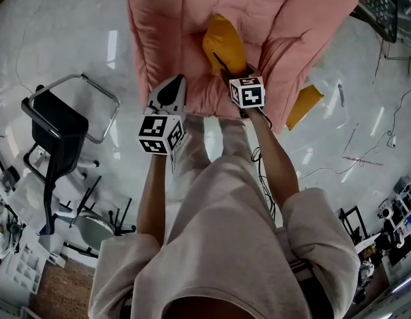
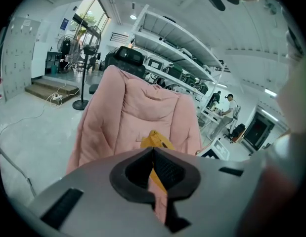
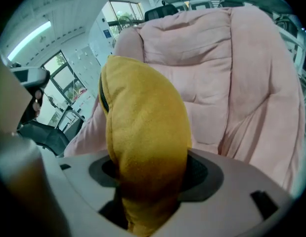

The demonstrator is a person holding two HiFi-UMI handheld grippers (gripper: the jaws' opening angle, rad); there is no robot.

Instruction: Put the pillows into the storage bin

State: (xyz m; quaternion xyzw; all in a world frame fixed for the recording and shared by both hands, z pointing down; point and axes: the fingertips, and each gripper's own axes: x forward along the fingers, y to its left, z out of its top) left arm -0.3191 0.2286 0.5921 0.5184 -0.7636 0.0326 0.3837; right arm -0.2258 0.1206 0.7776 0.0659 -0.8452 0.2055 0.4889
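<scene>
The right gripper (image 3: 151, 179) has its jaws clamped on the lower end of a yellow pillow (image 3: 143, 117), the plush fabric bulging up and out between the two dark pads and filling the middle of the right gripper view; a dark zipper runs along the pillow's upper left edge. The left gripper (image 2: 153, 151) has its jaws pressed together at the tips with nothing between them, and only a thin slit lower down shows colour from behind. In the head view this closed left gripper hovers over the front edge of a pink padded lounge chair (image 1: 185, 25), just left of the right gripper, which holds the pillow upright above the chair's seat. The person's forearms reach forward from light-coloured sleeves (image 1: 305, 211) toward the chair. A second yellow pillow (image 1: 303, 105) lies on the pale glossy floor (image 1: 72, 38), tucked against the chair's right side. Well off to the left stands a black chair with a metal frame (image 1: 56, 128), and loose cables (image 1: 371, 155) trail across the floor on the right.
</scene>
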